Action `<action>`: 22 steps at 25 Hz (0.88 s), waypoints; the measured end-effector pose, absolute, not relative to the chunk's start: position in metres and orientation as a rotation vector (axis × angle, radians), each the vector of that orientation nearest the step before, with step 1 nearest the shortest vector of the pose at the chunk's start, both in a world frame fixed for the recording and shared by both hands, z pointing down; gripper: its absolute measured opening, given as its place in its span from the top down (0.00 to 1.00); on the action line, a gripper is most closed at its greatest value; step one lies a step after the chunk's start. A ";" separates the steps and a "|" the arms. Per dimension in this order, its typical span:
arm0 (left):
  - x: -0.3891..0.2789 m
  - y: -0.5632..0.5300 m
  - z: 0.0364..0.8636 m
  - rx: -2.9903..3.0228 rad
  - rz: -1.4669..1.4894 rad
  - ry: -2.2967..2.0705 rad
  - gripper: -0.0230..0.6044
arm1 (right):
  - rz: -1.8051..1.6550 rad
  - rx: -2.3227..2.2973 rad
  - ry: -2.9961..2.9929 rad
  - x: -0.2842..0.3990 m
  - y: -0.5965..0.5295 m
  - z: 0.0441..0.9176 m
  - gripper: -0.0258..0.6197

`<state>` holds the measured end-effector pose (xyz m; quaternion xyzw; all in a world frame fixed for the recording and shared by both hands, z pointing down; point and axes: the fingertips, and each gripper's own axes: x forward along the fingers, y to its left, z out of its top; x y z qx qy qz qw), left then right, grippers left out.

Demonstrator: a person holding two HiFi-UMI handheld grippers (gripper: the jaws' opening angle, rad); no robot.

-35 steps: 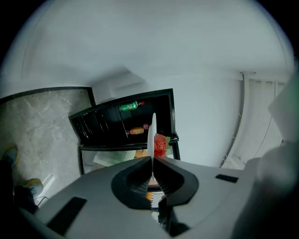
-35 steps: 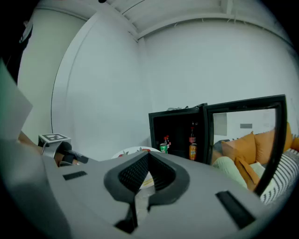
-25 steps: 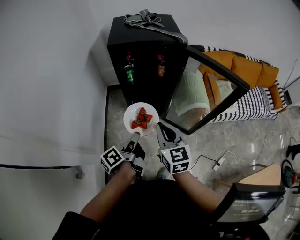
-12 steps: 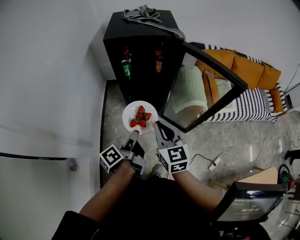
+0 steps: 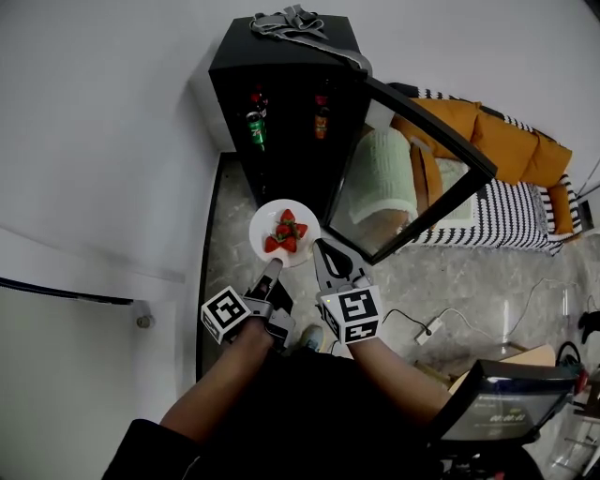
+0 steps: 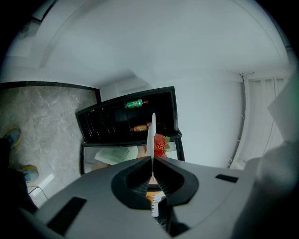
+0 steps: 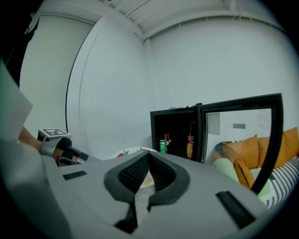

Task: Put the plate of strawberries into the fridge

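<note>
The plate [image 5: 261, 225] of strawberries [image 5: 284, 232] hangs in the air over the marble floor [image 5: 230, 202], just in front of the open black fridge [image 5: 281, 66] and not yet inside it. The left gripper [image 5: 274, 267] carries it: in the left gripper view its fingers [image 6: 140, 170] are clamped on the plate's near rim, and the plate shows edge-on as a thin white line rising from between them, with the red fruit on its right side. The right gripper [image 5: 321, 248] sits just beside the plate's right near edge. Its fingers [image 7: 161, 170] are closed, tips meeting, and in the right gripper view the plate lies low behind them and a little to the left. Whether they touch the rim cannot be told.

The fridge door [image 5: 441, 131] stands swung out to the right, and its glass reflects a pale green cushion. Inside the dark fridge a green can [image 5: 256, 127] stands towards the left edge of a shelf and a brown bottle [image 5: 322, 117] towards the right. A grey cloth [image 5: 300, 28] lies crumpled on the fridge's top, at the back edge. Behind the door are the orange cushions [image 5: 497, 141] of a striped sofa
</note>
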<state>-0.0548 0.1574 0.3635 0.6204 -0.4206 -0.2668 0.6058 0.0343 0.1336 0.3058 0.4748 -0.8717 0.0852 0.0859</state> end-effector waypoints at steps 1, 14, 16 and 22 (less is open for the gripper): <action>-0.054 0.157 0.364 1.437 -0.618 -0.973 0.94 | 0.250 1.415 -2.601 0.035 0.133 0.306 0.95; -0.048 0.162 0.368 1.434 -0.629 -0.984 0.94 | 0.234 1.410 -2.608 0.042 0.135 0.310 0.95; -0.048 0.162 0.369 1.432 -0.628 -0.985 0.94 | 0.237 1.413 -2.609 0.042 0.135 0.310 0.95; -0.042 0.154 0.369 1.439 -0.637 -0.966 0.94 | 0.215 1.410 -2.607 0.045 0.134 0.309 0.95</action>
